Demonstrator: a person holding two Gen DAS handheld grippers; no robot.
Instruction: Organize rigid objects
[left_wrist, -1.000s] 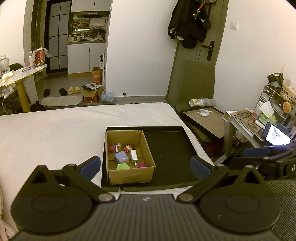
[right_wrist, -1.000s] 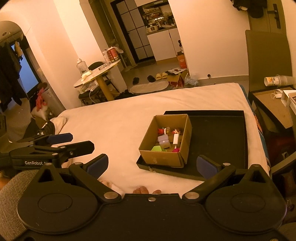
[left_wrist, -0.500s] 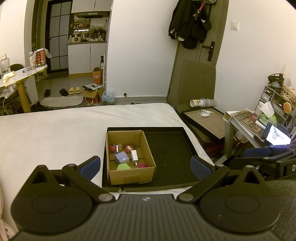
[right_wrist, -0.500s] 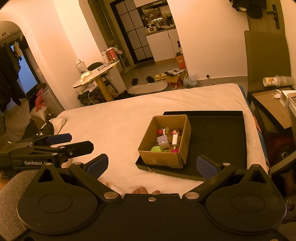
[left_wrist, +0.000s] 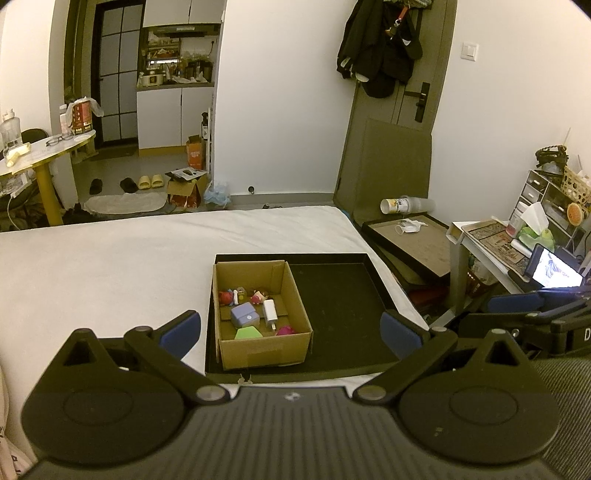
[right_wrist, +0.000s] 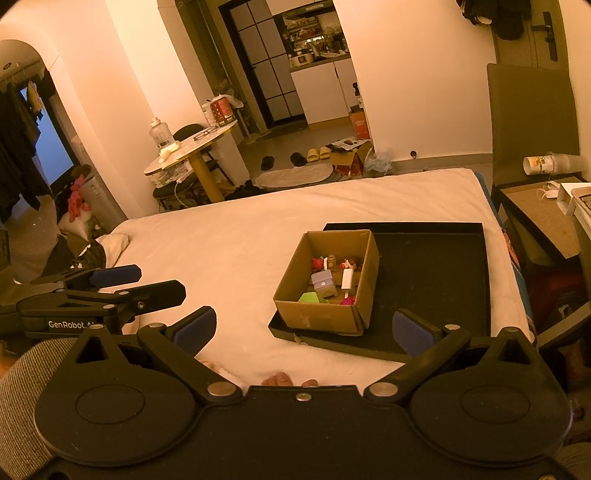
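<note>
Both the left gripper (left_wrist: 290, 328) and right gripper (right_wrist: 301, 326) stand wide, empty; tightly packed pieces in the cardboard box (left_wrist: 258, 314) risk a mis-grasp.

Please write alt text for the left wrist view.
An open, empty left gripper points at a cardboard box of small toys on the left side of a black tray on a white bed.

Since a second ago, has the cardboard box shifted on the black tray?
No. The cardboard box sits in the same left part of the black tray, its left wall along the tray's left rim, as before.
</note>
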